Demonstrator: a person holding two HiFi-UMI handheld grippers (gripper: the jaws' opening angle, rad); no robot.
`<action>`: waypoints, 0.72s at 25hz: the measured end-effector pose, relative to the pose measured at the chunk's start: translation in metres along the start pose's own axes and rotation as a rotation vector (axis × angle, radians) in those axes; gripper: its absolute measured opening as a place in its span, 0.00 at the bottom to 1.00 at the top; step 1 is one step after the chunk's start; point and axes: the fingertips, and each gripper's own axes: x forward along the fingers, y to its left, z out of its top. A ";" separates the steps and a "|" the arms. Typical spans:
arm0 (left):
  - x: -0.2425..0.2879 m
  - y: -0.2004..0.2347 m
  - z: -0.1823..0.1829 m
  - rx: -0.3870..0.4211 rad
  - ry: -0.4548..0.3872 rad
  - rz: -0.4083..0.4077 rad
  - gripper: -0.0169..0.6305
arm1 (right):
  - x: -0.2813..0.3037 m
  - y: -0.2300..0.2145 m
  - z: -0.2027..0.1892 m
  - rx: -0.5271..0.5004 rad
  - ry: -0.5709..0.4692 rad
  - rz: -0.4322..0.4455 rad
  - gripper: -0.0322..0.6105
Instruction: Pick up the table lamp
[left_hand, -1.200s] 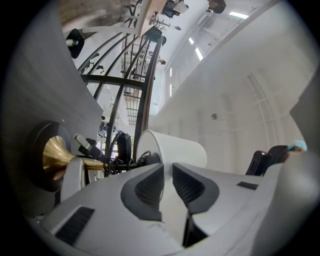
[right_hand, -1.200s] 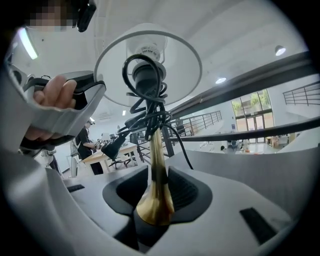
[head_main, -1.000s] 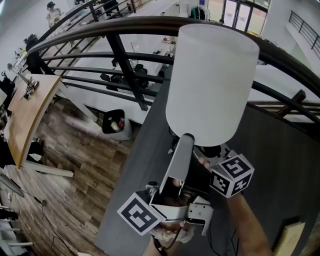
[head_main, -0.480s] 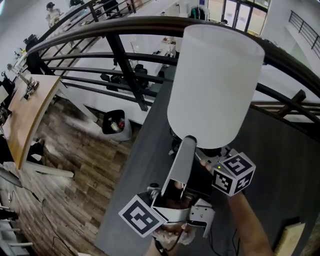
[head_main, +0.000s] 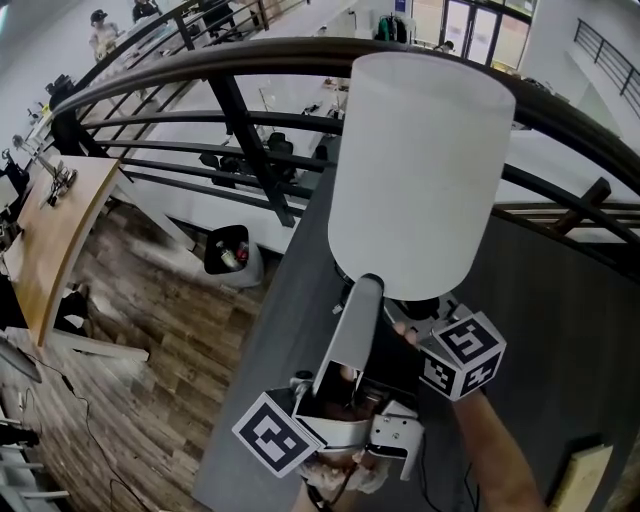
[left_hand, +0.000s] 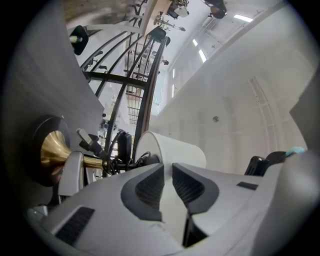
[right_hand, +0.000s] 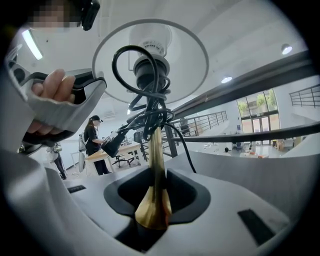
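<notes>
My right gripper (right_hand: 157, 189) has just been closing its jaws. Otherwise both grippers and the table lamp (head_main: 415, 180) sit where they were a second ago. The brass stem (right_hand: 156, 145) stands right between those jaws, with a dark gap on each side, so they're open and not pinching yet. A black cord (right_hand: 150, 112) is bunched around the stem just under the bulb socket.

My left gripper (left_hand: 167, 181) has its jaws a narrow slot apart, tips at the white shade (left_hand: 175, 150); I can't tell if they touch. The lamp stands on the grey table (head_main: 300, 330), near its left edge, with the black railing (head_main: 250, 60) beyond.
</notes>
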 end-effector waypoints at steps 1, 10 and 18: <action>0.000 0.000 0.000 -0.003 0.000 0.001 0.17 | 0.000 0.000 0.000 0.002 -0.004 -0.002 0.24; -0.002 -0.004 -0.003 -0.020 -0.004 -0.019 0.17 | -0.004 0.003 0.003 -0.015 -0.024 -0.011 0.24; -0.005 -0.009 -0.009 -0.020 0.014 -0.041 0.16 | -0.012 0.010 0.002 -0.027 -0.053 -0.013 0.24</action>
